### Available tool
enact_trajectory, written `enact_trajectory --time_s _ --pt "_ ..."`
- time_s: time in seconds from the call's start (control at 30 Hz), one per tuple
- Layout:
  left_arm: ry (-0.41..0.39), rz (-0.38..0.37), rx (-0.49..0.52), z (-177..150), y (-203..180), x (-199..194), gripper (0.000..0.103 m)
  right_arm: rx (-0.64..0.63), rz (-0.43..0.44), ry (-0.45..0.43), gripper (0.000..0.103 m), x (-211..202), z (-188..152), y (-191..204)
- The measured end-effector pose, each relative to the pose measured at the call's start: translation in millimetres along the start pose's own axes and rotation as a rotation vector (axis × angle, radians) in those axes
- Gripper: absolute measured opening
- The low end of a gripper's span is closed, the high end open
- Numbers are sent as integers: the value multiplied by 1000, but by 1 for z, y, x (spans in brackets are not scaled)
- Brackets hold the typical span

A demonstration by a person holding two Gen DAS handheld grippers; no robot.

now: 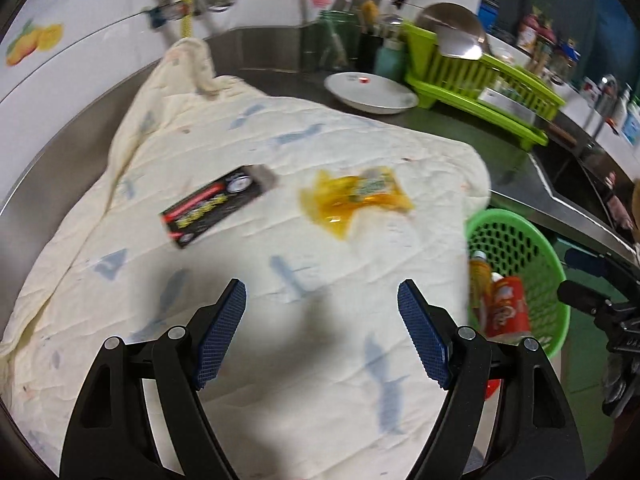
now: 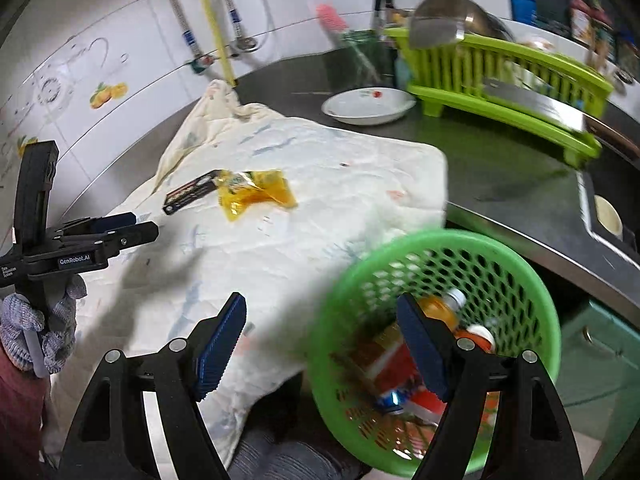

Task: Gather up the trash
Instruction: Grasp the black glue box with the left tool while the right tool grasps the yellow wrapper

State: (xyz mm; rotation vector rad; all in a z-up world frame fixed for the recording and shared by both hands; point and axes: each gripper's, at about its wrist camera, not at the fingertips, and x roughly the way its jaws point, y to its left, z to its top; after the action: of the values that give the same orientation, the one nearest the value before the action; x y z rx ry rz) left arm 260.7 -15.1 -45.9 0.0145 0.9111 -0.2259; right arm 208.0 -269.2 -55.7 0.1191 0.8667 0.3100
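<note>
A black flat packet (image 1: 218, 204) (image 2: 191, 193) and a crumpled yellow wrapper (image 1: 356, 196) (image 2: 256, 192) lie on a cream cloth (image 1: 280, 280) (image 2: 280, 240) spread over the steel counter. My left gripper (image 1: 322, 300) hangs open above the cloth, short of both pieces, with nothing between its blue pads; in the right wrist view it shows at the far left (image 2: 116, 226), held by a gloved hand. My right gripper (image 2: 322, 312) is open and empty over the near rim of a green mesh basket (image 2: 520, 280) (image 1: 516, 240) that holds a bottle, a red wrapper and other trash.
A white bowl (image 1: 370, 90) (image 2: 366, 106) sits on the steel counter behind the cloth. A lime dish rack (image 1: 480, 80) (image 2: 500, 80) with a steel pot lid stands at the back right, knives and utensils beside it. A sink (image 2: 608, 216) lies to the right.
</note>
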Motion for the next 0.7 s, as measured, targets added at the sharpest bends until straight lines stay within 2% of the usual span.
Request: enact_trajectory --time_s 0.17,0.4,0.63,0.7 --pt "-3 27 -21 0 28 0 77 -51 16 3 78 20 19 25" --pt "5 25 -24 5 53 6 77 -166 44 32 82 49 41 50" --pt "19 18 2 13 68 21 77 -315 79 50 85 87 69 56" --pt "26 7 3 16 74 27 77 -345 113 66 85 98 76 53"
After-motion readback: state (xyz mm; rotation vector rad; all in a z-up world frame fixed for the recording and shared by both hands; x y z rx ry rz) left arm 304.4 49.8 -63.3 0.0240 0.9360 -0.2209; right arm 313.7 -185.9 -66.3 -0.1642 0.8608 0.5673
